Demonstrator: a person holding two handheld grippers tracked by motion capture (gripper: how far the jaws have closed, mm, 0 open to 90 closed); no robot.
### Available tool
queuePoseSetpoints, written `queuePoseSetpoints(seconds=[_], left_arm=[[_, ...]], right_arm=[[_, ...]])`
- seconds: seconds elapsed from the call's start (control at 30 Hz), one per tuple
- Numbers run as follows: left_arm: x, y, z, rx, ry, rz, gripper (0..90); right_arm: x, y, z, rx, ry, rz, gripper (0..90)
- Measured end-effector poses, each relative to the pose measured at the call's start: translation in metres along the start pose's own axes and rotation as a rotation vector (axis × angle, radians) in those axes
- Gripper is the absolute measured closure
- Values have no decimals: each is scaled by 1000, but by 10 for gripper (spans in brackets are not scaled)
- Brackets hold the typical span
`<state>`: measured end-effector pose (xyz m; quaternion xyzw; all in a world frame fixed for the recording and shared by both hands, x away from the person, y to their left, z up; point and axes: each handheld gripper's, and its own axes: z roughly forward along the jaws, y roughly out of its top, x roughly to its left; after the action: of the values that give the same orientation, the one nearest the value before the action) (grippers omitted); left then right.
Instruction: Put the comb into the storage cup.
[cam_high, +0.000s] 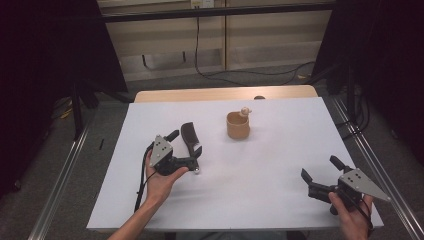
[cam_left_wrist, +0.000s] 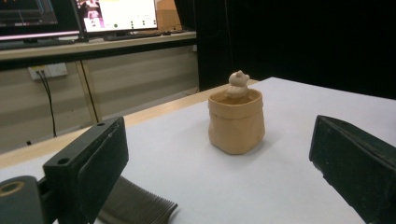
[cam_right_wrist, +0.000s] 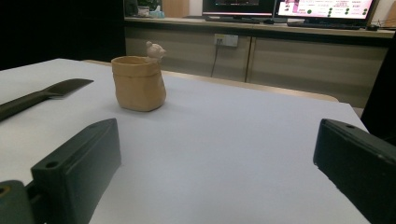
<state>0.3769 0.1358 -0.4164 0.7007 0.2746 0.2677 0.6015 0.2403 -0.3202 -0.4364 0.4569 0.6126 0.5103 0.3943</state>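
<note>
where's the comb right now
In the high view the dark comb lies flat on the white table, left of centre, right beside the open left gripper and to the left of the tan cup.

Table: pale wooden table (cam_high: 225, 93), its top covered by a white sheet (cam_high: 260, 165).
Floor: grey carpet (cam_high: 107, 117), black cables (cam_high: 240, 74) trailing across it.
Far wall: beige panelled cabinet fronts (cam_high: 270, 35); white wall socket (cam_right_wrist: 226, 40) with a plugged lead.
Counter: lit computer monitors (cam_right_wrist: 322, 8) on a long bench.
Sides: black curtains (cam_high: 45, 45); metal rails (cam_high: 60, 175).
Light: dim, room dark at the edges.
</note>
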Motion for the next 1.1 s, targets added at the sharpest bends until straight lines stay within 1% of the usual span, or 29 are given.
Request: queuePoseSetpoints(seconds=[0.07,0.1,0.13,0.17,0.23,0.3,0.33,0.37,0.4,0.43,0.47,0.5,0.53,0.57,0.6,0.63,0.67,0.7,0.73,0.77,0.8,0.83,0.87,0.93,0.97,1.0,1.03,1.07,1.1], left_arm=[[0,2,6,4,-4,-10,48],[1,3,12,6,-4,-21,49],[1,3,12,6,-4,-21,52],[2,3,16,9,-11,-7,69],[2,3,18,7,-6,-1,76],[4,3,21,8,-3,-16,92],[5,2,21,7,-4,-42,107],[5,1,20,13,-1,-64,130],[4,-1,19,29,7,-62,175],[3,-2,18,36,10,-53,200],[3,-2,18,36,10,-53,218],[3,-4,17,34,11,-43,218],[3,-5,17,39,9,-28,333],[4,-7,16,33,15,-46,351],[4,-7,16,33,15,-46,372],[5,-7,15,37,13,-41,411],[6,-6,15,35,18,-28,441],[7,-6,14,31,19,-30,453],[9,-6,14,31,17,-34,495],[10,-6,13,25,7,-47,528],[11,-6,13,22,7,-54,539],[12,-6,13,23,-3,-58,559],[12,-6,13,23,-3,-58,574],[11,-6,13,6,-13,-33,606],[10,-5,12,-11,-28,-32,618],[10,-5,12,-11,-28,-32,658],[9,-4,12,-22,-40,-30,681],[7,-2,12,-24,-63,-24,710],[6,-2,13,-26,-74,-32,732]], right_arm=[[0,0,0,3,2,2,2],[0,0,0,2,2,2,2],[0,0,0,1,4,5,2],[0,0,0,1,4,5,2],[0,0,0,5,3,7,2],[-1,-1,1,8,0,4,1],[-1,-1,0,6,-1,4,2],[-1,0,0,5,1,6,2],[-1,0,0,5,1,4,2],[-1,0,-1,4,2,3,1],[-1,0,-1,4,2,3,1],[-1,-1,0,1,1,2,2],[0,-1,0,5,5,2,1],[0,-1,0,5,5,1,1],[0,-1,0,5,7,2,1],[0,-1,0,6,7,1,2],[0,-1,0,6,5,0,2],[0,-1,0,4,7,3,2],[0,-1,0,4,7,3,2],[0,-1,0,5,6,2,1],[0,-1,0,5,6,2,1],[0,-1,0,7,8,4,2],[0,-1,0,4,7,2,2],[0,-1,0,7,11,4,1],[0,-1,0,6,10,4,1],[0,-1,0,5,10,4,1],[0,-1,0,5,10,4,1],[0,-1,0,6,10,4,2],[0,-1,0,8,10,4,1]])
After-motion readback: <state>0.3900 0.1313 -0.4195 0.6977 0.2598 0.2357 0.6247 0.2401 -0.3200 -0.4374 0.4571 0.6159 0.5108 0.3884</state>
